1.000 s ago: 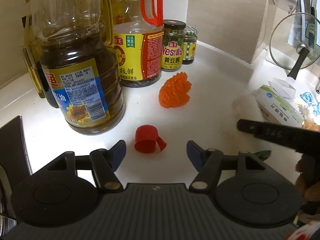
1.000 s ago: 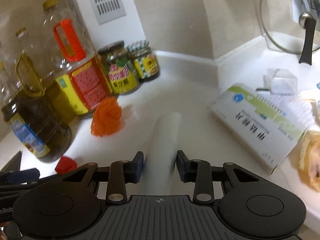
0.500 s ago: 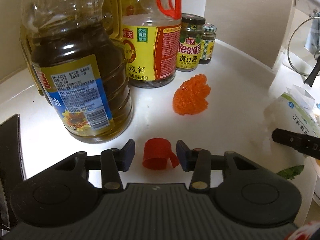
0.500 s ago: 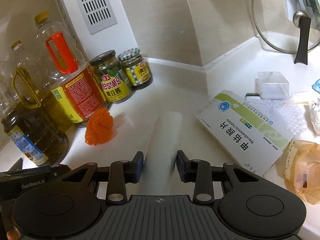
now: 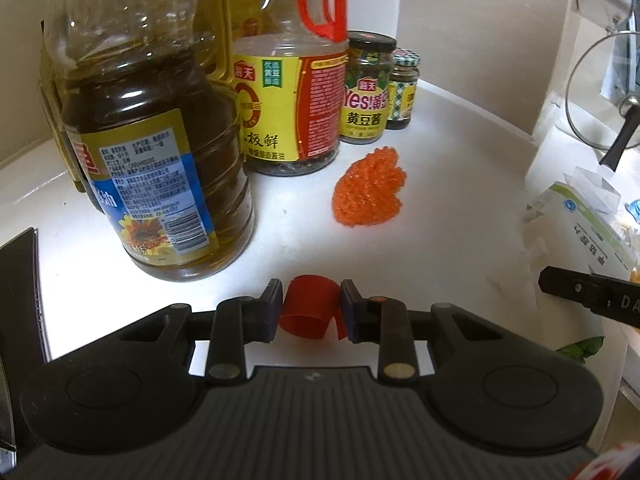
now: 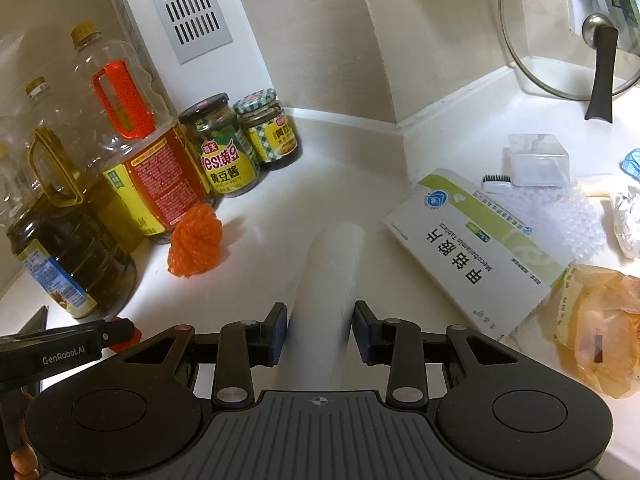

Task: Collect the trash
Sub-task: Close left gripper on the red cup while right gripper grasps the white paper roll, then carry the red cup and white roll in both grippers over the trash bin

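While the left gripper (image 5: 309,310) is closing its jaws on the red cap (image 5: 307,307), the pads already touch its two sides and the cap stands on the white counter (image 5: 440,208), just in front of the big oil bottle (image 5: 160,184). I think the thin cap can bend or jump out if the squeeze goes on too hard, and it could roll under the bottle. The oil bottle is very near to the left finger, so a careless lift may knock it.

More to the right, the orange mesh ball (image 6: 195,242) lies free near the jars. The right gripper (image 6: 320,334) is clamped on a white paper roll (image 6: 330,276), which points away over the counter. When this hand swings, the long roll may push the medicine box (image 6: 476,252) or the orange plastic bag (image 6: 600,324) off the edge.

Counted from left to right: three oil bottles, one red cap, one mesh ball, two jars (image 6: 244,144), one white roll, one box, one glass lid (image 6: 568,28).
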`<state>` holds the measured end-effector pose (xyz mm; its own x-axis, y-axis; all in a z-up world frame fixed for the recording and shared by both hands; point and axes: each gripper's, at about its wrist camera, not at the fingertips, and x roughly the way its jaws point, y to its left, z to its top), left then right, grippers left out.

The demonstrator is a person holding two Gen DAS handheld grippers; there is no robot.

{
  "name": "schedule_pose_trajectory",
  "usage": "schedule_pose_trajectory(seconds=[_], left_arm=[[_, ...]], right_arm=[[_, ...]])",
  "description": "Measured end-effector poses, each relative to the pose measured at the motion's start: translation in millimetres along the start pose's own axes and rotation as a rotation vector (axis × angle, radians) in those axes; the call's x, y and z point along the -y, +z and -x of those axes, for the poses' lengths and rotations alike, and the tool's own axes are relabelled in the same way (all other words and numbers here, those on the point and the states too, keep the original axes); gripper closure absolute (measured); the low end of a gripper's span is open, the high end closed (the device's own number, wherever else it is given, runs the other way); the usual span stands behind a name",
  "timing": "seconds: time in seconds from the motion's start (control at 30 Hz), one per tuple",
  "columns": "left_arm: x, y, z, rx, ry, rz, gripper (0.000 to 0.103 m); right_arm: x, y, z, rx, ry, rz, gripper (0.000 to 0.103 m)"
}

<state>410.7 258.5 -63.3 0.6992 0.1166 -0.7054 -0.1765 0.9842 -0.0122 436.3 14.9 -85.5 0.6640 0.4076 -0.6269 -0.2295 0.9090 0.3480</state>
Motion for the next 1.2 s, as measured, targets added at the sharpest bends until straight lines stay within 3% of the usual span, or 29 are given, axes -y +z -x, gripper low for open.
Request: schedule_pose_trajectory(seconds=[0.57, 1.2], left_arm=[[49, -23, 56, 0.033, -0.079, -0.041, 0.075], [146, -90, 141, 0.062, -0.138, -0.086, 0.075]], right_arm=[[22, -21, 54, 0.010, 0.016, -0.012, 0.067], [81, -74, 172, 0.040, 0.053, -0.018, 0.067]])
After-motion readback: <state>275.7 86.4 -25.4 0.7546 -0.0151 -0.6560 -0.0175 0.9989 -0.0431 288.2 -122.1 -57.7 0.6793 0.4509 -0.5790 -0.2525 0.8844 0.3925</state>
